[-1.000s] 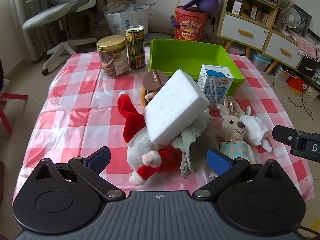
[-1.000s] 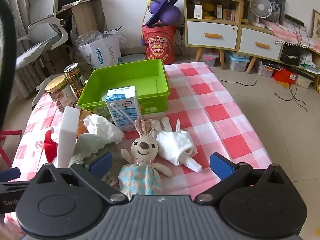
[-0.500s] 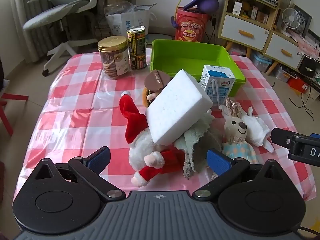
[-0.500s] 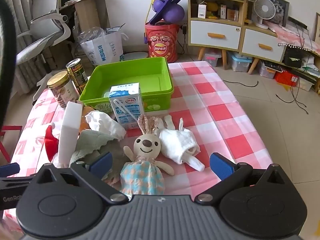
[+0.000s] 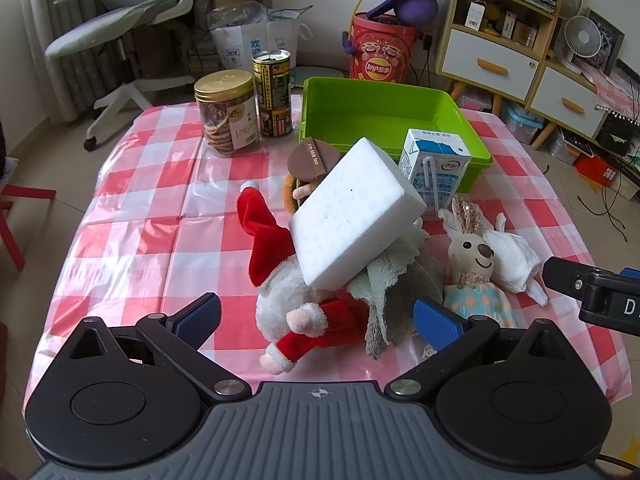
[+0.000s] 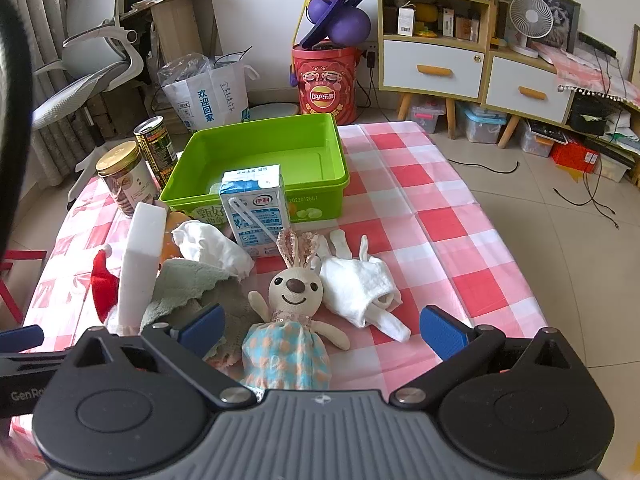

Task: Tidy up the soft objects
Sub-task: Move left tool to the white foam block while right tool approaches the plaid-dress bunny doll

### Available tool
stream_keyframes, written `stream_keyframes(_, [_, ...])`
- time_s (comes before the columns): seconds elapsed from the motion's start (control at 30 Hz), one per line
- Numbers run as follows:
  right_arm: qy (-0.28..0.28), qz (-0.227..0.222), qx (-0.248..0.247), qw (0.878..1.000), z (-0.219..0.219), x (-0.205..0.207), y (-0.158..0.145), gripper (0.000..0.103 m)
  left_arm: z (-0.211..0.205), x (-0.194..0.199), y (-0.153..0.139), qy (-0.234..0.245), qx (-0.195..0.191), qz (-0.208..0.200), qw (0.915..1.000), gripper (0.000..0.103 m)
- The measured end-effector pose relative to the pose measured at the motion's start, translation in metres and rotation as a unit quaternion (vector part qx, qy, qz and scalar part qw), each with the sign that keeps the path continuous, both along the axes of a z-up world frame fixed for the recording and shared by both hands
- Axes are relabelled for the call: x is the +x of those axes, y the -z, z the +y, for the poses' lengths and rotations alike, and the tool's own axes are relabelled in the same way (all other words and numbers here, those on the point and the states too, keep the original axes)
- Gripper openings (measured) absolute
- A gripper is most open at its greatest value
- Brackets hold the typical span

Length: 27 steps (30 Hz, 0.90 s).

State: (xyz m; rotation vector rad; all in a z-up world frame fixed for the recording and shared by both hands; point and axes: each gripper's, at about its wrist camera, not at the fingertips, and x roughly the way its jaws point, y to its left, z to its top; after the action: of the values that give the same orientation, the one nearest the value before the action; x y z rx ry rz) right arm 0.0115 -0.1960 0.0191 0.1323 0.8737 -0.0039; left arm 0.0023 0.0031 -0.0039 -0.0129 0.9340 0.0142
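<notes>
A pile of soft things lies on the checked table. A Santa plush (image 5: 296,300) lies under a white sponge block (image 5: 356,212) and a grey-green cloth (image 5: 396,292). A bunny doll (image 6: 292,320) in a blue dress and a white cloth (image 6: 360,288) lie to the right. A green bin (image 6: 260,156) stands behind, empty. My left gripper (image 5: 316,320) is open, just in front of the Santa. My right gripper (image 6: 320,328) is open, with the bunny doll between its fingers, apart from them.
A milk carton (image 6: 256,208) stands in front of the bin. A cookie jar (image 5: 226,112) and a tall can (image 5: 272,94) stand at the back left. A brown round lid (image 5: 310,158) sits behind the sponge. Chair, shelves and a red bucket surround the table.
Both grippers have drawn back slightly and risen a little from the pile. Both stay open. The objects have not moved.
</notes>
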Motion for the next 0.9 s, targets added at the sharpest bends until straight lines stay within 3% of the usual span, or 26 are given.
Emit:
stream_keyframes(0.63, [0.001,0.006,0.005,1.000,-0.001,0.003,0.002,0.090,0.008,0.002,-0.001,0.000,-0.014,-0.019,0.9997,0.098])
stream_keyframes(0.9, [0.005,0.040,0.056,0.998,-0.016,0.019,0.014,0.090,0.013,0.009,0.004,0.028,-0.030,-0.054,0.9977,0.098])
